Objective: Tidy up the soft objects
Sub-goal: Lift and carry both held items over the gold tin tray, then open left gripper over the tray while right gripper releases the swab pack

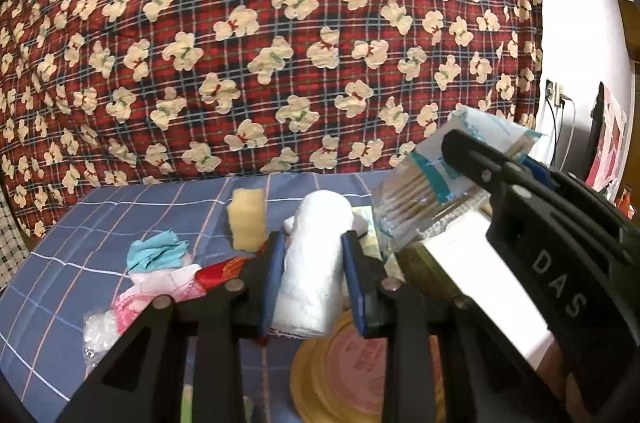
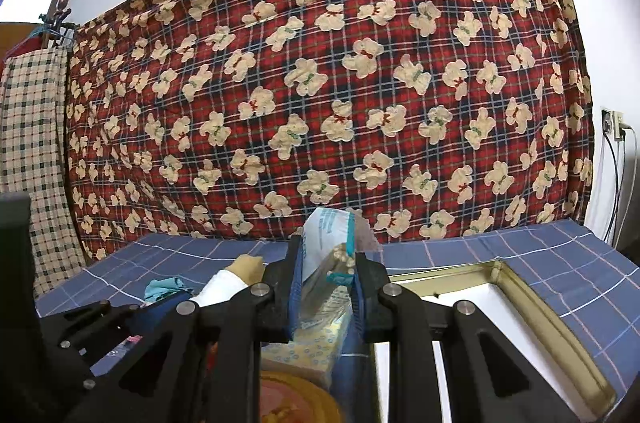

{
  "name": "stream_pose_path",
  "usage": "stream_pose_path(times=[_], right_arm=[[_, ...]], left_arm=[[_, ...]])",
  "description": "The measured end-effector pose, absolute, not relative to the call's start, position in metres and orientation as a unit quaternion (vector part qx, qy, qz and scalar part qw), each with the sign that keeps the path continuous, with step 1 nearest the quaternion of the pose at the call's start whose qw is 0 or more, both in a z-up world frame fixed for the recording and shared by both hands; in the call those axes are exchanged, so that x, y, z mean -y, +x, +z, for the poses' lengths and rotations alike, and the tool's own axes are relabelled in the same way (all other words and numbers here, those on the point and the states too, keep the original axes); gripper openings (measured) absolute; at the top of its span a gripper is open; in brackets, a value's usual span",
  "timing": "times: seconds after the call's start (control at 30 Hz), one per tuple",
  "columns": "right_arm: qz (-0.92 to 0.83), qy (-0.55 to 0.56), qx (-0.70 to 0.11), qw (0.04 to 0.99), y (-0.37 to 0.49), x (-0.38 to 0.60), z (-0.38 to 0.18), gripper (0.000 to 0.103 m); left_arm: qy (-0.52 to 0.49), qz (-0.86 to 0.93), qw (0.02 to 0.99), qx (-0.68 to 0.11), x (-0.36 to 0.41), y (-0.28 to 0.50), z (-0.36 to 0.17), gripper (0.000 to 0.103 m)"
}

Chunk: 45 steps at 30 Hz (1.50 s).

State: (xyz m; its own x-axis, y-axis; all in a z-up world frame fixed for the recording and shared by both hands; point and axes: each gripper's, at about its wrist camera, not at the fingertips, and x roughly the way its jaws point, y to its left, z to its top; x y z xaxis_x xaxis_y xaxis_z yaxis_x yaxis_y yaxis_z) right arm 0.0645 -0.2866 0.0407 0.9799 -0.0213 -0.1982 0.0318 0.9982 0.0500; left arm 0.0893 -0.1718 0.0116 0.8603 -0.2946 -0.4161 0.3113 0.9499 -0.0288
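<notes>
Left wrist view: the left gripper (image 1: pixel 312 287) pinches a white rolled cloth (image 1: pixel 310 263) at 6 o'clock, above the blue checked cloth (image 1: pixel 120 207). At 3 o'clock the right gripper (image 1: pixel 472 163) clamps a bag of cotton swabs (image 1: pixel 416 191). The roll is soft and could slump from the pads. At 8 o'clock a loose heap (teal rag (image 1: pixel 156 255), pink fabric (image 1: pixel 160 287)) lies jumbled and hard to tell apart.

Right wrist view: the bag sits nipped between blue pads at 6 o'clock; thin plastic may slide out. The gold-rimmed tray (image 2: pixel 540 307) at 4 o'clock is cut off.
</notes>
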Motion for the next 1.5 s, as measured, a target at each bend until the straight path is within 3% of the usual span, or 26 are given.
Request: stream_pose_path(times=[0.87,1.5], right_arm=[[-0.064,0.068,-0.117,0.989,0.053,0.383,0.046,0.023],[-0.113,0.114,-0.173,0.972,0.064,0.463,0.035,0.023]], left_arm=[[0.069,-0.221,0.944,-0.236,0.259,0.085,0.024,0.028],[0.110,-0.268,0.911,-0.294,0.333,0.101,0.012,0.028]])
